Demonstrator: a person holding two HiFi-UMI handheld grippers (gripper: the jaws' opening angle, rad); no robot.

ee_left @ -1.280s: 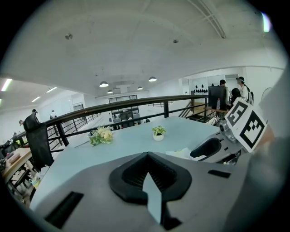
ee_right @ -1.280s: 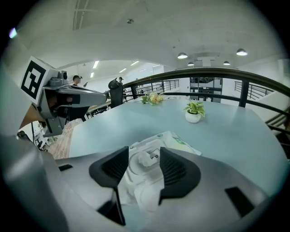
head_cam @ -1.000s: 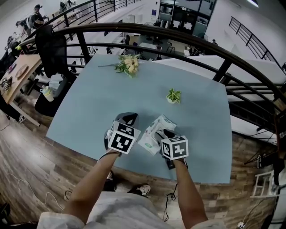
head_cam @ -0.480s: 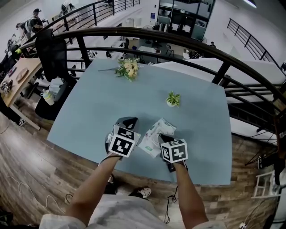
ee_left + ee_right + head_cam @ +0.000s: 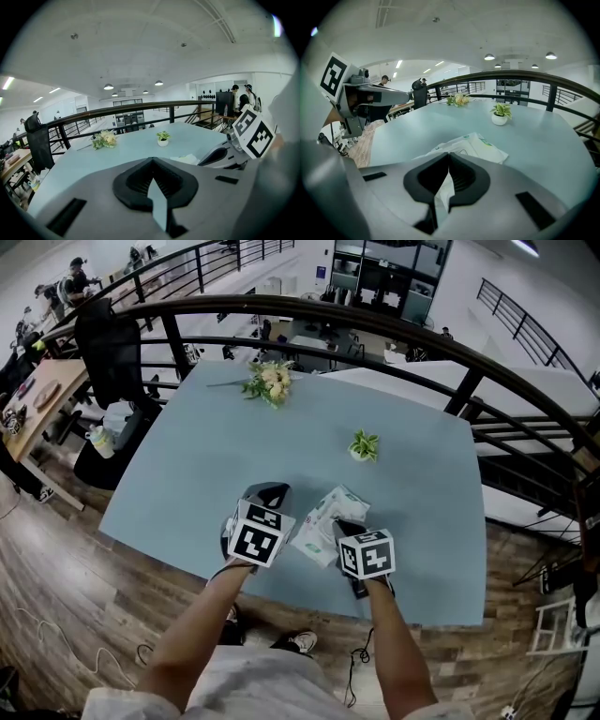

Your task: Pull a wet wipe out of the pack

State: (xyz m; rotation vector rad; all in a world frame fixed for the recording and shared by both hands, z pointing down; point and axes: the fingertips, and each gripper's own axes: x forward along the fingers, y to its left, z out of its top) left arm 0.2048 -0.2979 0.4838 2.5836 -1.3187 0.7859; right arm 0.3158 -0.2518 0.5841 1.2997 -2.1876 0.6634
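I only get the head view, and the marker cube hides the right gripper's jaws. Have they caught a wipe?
Observer: Yes. The right gripper view shows the right gripper with its jaws shut on a white wipe.
Operator: And the left jaws, are they holding the pack?
Observer: No. The left gripper view shows the left gripper with its jaws shut on nothing. The pack lies on the table, off to its right.
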